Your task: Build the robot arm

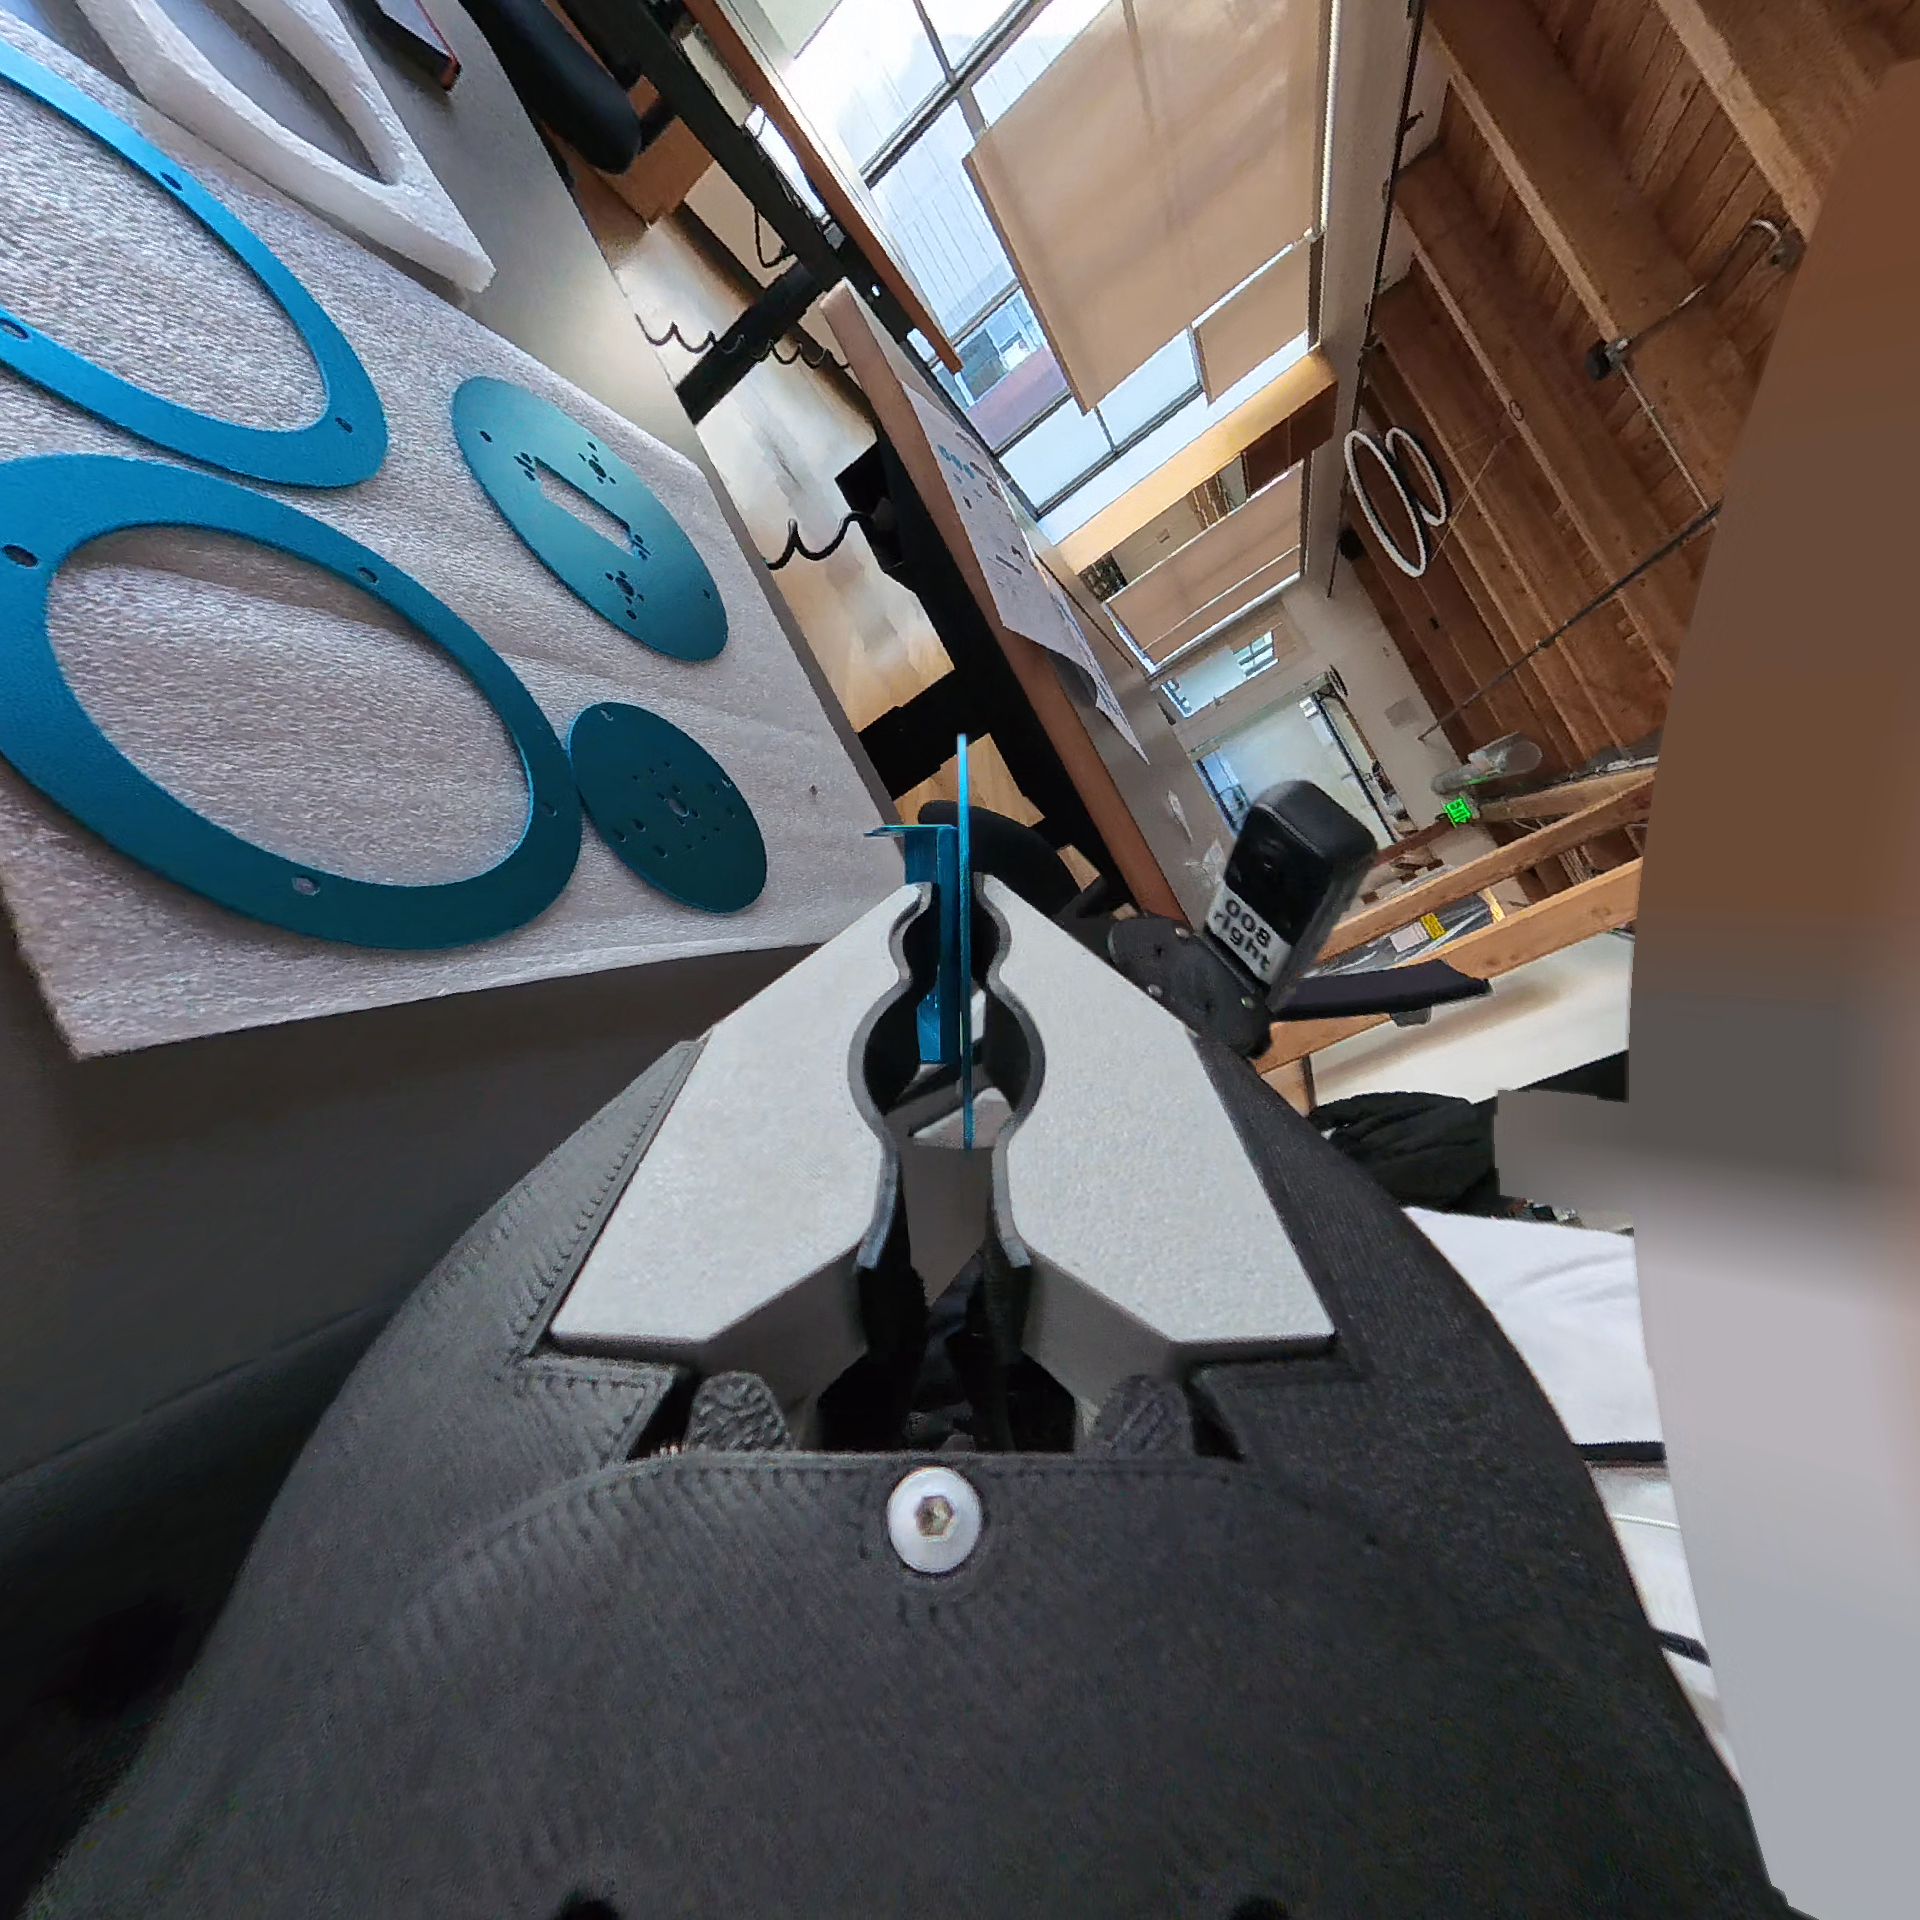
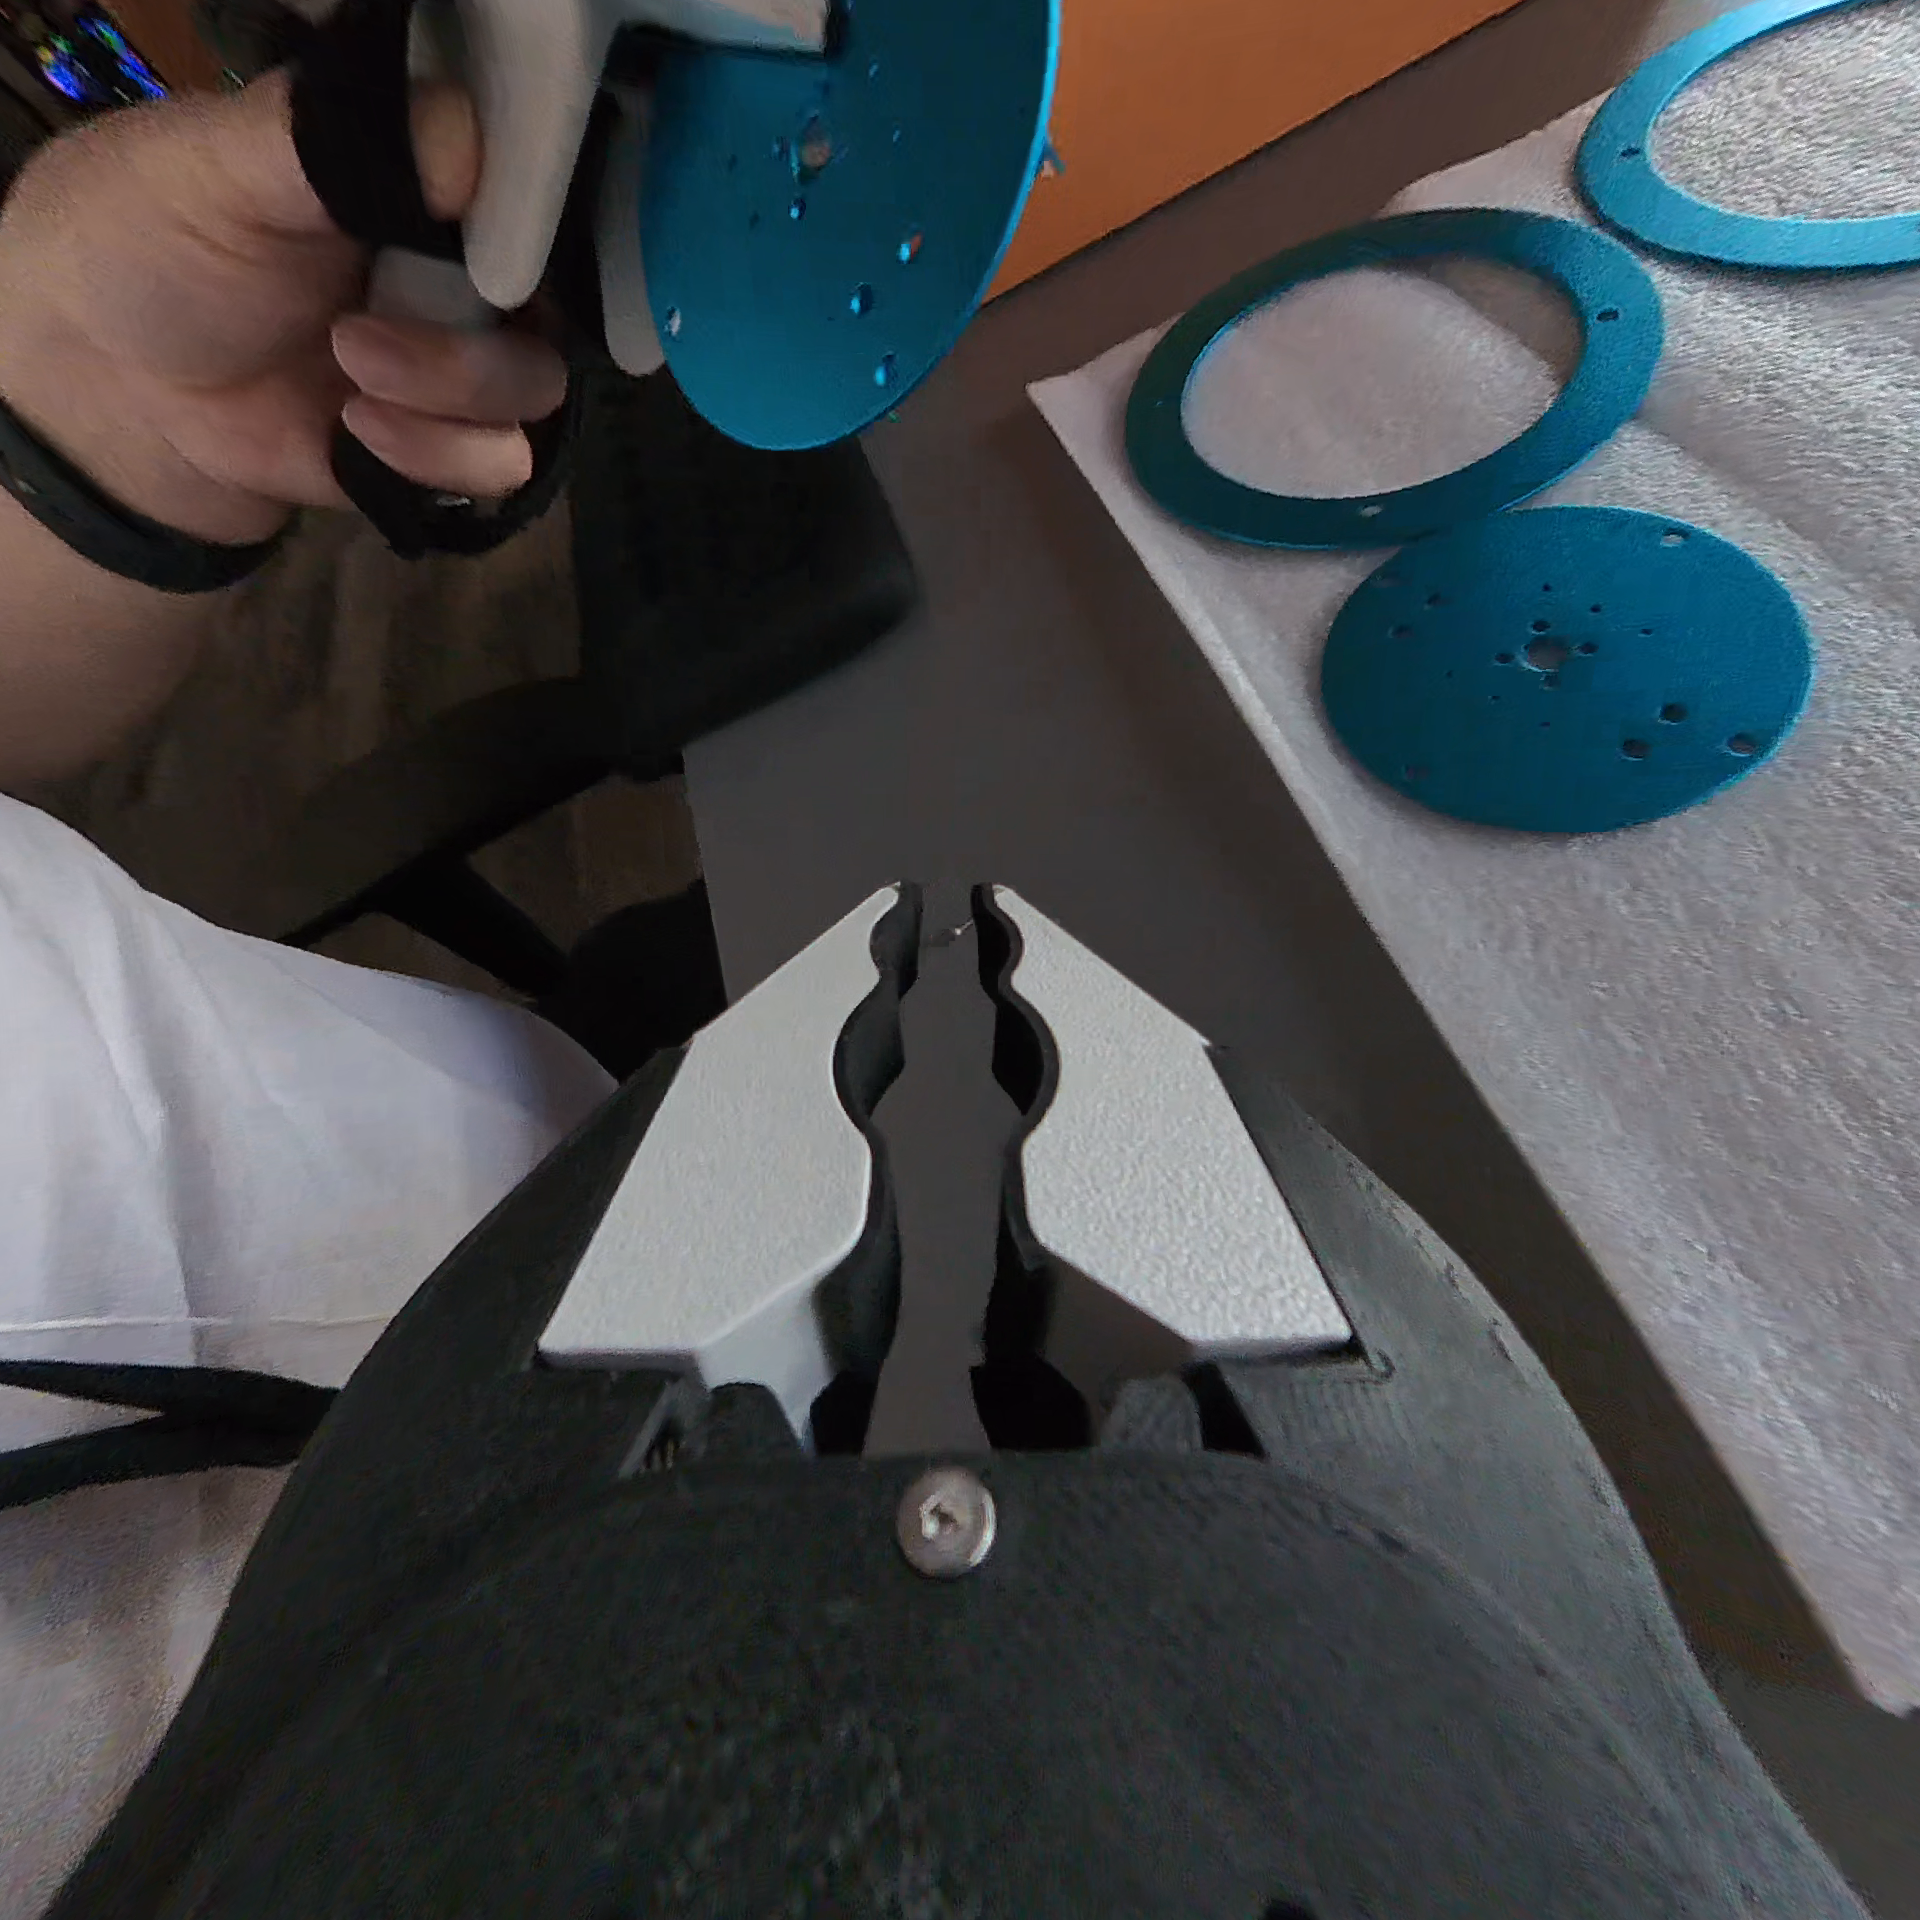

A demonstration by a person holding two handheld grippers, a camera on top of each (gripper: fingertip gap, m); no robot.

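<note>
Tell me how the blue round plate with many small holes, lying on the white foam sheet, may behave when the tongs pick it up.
The blue round plate looks thin and metallic, so it probably stays stiff and is fairly light. It lies flat on the white foam sheet, so getting the tongs under its edge may be hard. Its smooth flat faces could slip or swing in a narrow grip.
</note>
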